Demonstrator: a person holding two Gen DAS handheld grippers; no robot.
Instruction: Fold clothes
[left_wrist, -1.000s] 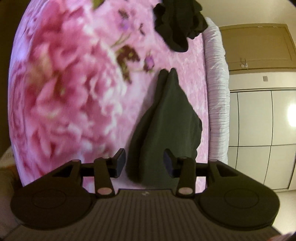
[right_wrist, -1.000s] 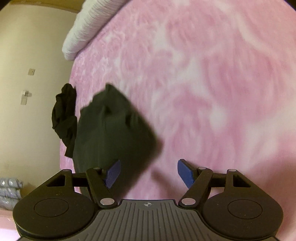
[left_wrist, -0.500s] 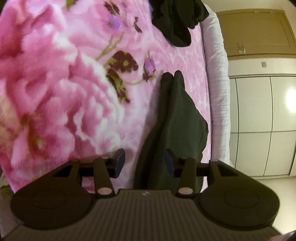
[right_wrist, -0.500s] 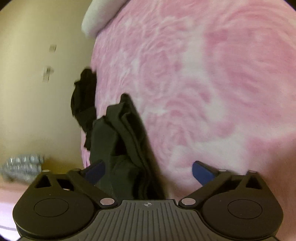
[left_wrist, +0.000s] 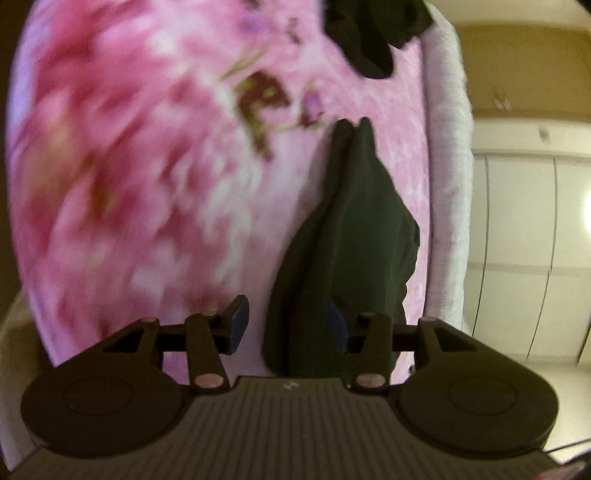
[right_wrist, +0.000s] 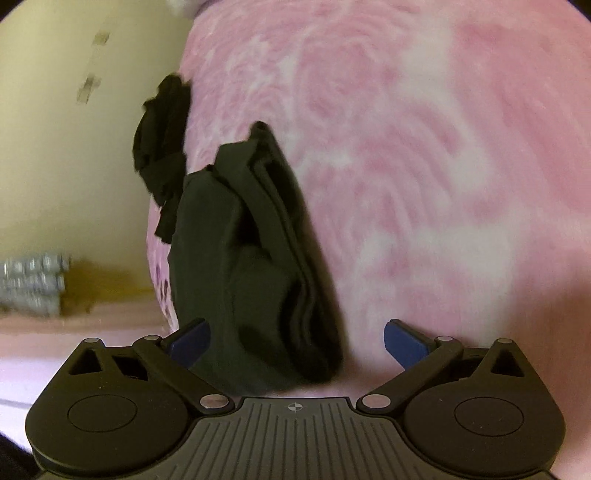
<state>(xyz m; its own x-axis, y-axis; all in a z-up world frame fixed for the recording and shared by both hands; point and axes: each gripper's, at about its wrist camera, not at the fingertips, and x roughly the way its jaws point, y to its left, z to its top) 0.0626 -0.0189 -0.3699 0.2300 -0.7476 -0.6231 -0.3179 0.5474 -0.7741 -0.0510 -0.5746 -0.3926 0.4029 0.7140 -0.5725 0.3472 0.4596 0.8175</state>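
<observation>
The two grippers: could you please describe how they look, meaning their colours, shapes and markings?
Both the left gripper and the right gripper are matte black, with a ribbed central body, a round disc on each side, and silver pivot pins. The fingers carry dark blue pads. A small white mark sits on each body. No cables or sleeves show.

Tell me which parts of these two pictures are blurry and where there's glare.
Left wrist view: the floral pink blanket is motion-smeared, the folded dark garment sharper, and glare burns the right edge on the white cabinets. Right wrist view: blanket softly blurred, no glare.
</observation>
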